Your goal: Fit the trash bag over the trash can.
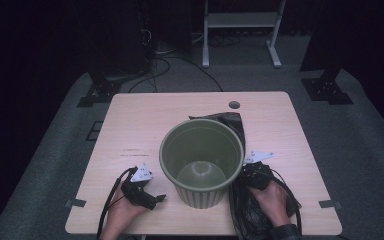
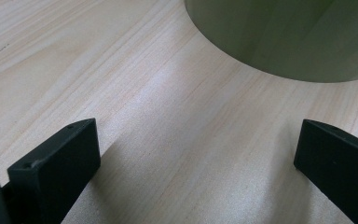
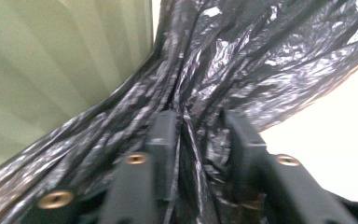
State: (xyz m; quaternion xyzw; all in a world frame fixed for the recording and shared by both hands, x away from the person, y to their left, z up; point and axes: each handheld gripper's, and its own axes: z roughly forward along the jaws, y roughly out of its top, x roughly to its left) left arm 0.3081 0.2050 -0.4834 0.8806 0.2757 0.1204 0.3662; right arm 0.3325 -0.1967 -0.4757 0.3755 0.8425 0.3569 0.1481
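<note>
Two tools work beside a green bin (image 1: 201, 162) standing mid-surface (image 1: 130, 125). At the bin's right, the right tool (image 3: 200, 123) has its jaws pinched on a bunched black bag (image 3: 242, 60) that lies against the bin's wall. At near left, the left tool (image 2: 196, 154) rests spread wide, gripping nothing.

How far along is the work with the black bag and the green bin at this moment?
Early. Done: the right gripper has pinched a fold of the black bag beside the green bin. In hand: that grip. Left: the bin is empty and unlined; the left gripper rests open on the table.
</note>
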